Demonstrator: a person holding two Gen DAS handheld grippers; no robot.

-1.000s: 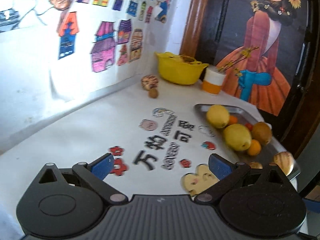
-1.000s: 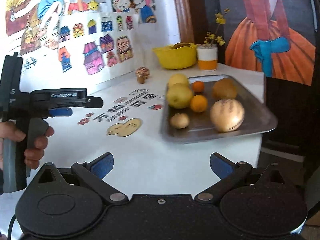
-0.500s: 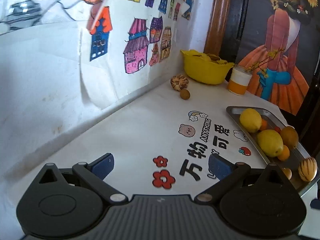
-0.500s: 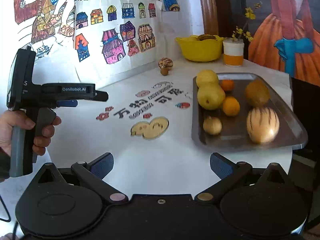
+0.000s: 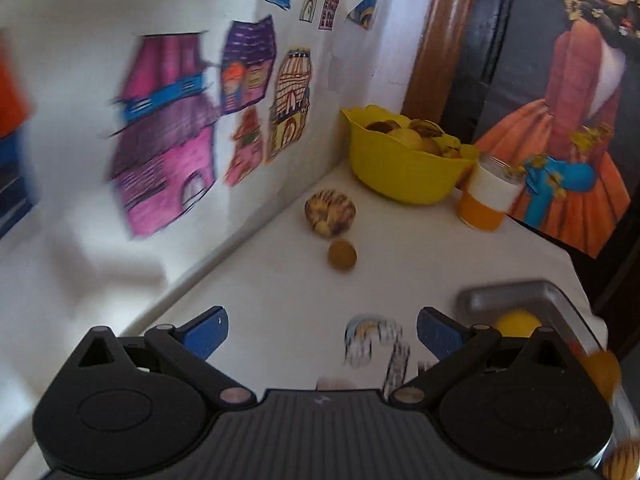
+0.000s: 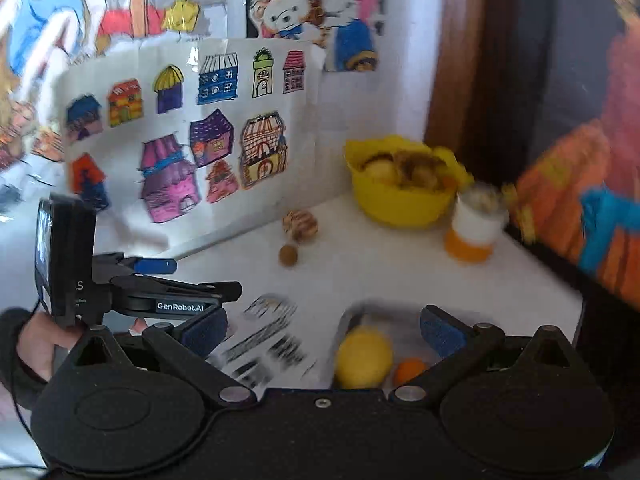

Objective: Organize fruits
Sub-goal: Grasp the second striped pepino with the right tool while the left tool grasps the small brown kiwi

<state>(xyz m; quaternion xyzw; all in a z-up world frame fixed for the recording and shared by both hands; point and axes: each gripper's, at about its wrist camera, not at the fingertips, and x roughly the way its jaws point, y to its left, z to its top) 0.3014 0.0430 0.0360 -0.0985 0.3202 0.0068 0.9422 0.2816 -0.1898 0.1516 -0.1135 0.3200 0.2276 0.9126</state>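
Observation:
A yellow bowl (image 5: 404, 168) holding several fruits stands in the back corner of the white table. In front of it lie a striped round fruit (image 5: 330, 212) and a small brown fruit (image 5: 342, 255). My left gripper (image 5: 320, 330) hovers open and empty, short of these two. A metal tray (image 5: 516, 294) at the right holds a yellow lemon (image 5: 518, 322). In the right wrist view my right gripper (image 6: 324, 330) is open over the tray's near end, above a yellow lemon (image 6: 363, 356) and a small orange (image 6: 408, 370). The left gripper body (image 6: 132, 296) shows at the left, held by a hand (image 6: 40, 340).
A white and orange cup (image 5: 490, 196) with yellow flowers stands right of the bowl. Paper drawings of houses (image 5: 168, 152) cover the wall on the left. A dark poster (image 5: 568, 120) rises behind the table's right edge. Printed stickers (image 5: 372, 338) mark the tabletop.
Both grippers have moved forward toward the back corner; the bowl and the two loose fruits appear larger. The tray has slid toward the bottom of both views. Both stay open.

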